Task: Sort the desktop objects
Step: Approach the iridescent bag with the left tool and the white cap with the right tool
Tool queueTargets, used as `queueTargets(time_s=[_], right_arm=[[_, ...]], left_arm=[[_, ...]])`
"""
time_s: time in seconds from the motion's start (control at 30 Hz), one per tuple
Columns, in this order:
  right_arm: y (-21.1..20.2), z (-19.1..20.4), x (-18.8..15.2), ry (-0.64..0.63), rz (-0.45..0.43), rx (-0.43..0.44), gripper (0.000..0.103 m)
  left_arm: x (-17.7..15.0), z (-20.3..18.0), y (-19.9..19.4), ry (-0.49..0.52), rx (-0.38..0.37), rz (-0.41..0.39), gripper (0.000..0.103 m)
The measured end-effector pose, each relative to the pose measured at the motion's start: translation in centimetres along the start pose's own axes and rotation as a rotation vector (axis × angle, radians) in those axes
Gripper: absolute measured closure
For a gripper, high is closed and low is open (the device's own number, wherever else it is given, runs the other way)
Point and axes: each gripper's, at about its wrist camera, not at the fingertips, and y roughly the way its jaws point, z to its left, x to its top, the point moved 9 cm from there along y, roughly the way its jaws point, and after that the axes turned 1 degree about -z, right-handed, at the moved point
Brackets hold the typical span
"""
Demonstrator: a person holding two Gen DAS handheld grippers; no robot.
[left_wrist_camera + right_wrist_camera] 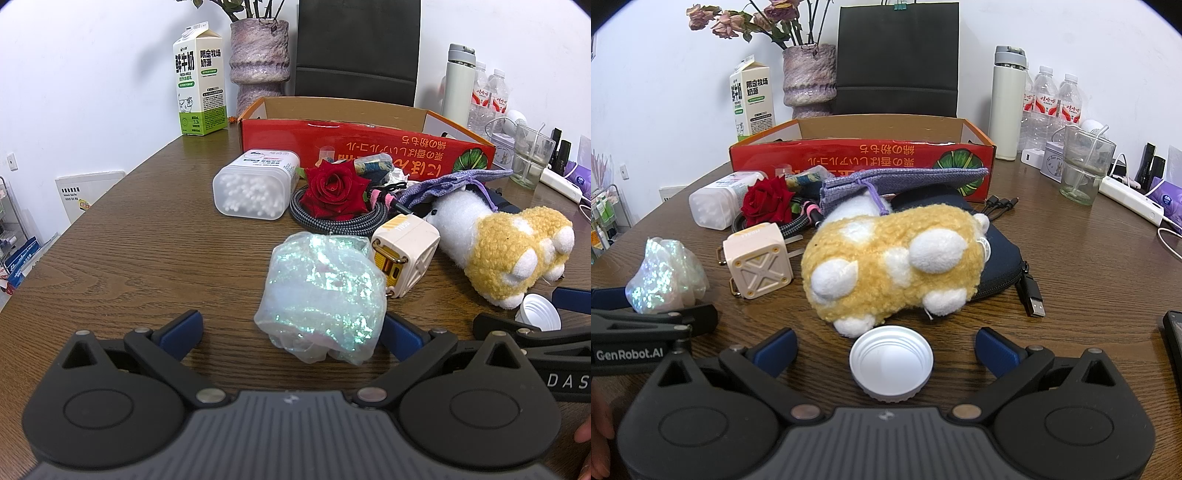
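Between my left gripper's [291,334] wide-apart jaws sits the crumpled iridescent film pouch [323,295], near on the brown wooden table [147,258]; it looks light, soft and slippery, so I'd pinch its bulky middle. My right gripper [885,350], also spread wide, brackets a round white plastic lid [891,362]. I can't see inside the far red cardboard box [860,157].

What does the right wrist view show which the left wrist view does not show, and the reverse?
Only the right wrist view shows the USB plug, the dark pouch under the plush toy, and the wilted flowers. Only the left wrist view shows the cotton swabs through the container's clear end. Both share the red box, rose, charger cube, iridescent bag and white lid.
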Motion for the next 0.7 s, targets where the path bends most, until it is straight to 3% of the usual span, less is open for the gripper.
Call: queueTargets(time_s=[0.7], right_arm=[[-0.48, -0.56, -0.28, 0.000, 0.000, 0.003, 0.000]], left_arm=[[-0.35, 0.19, -0.70, 0.008, -0.023, -0.017, 0.000]])
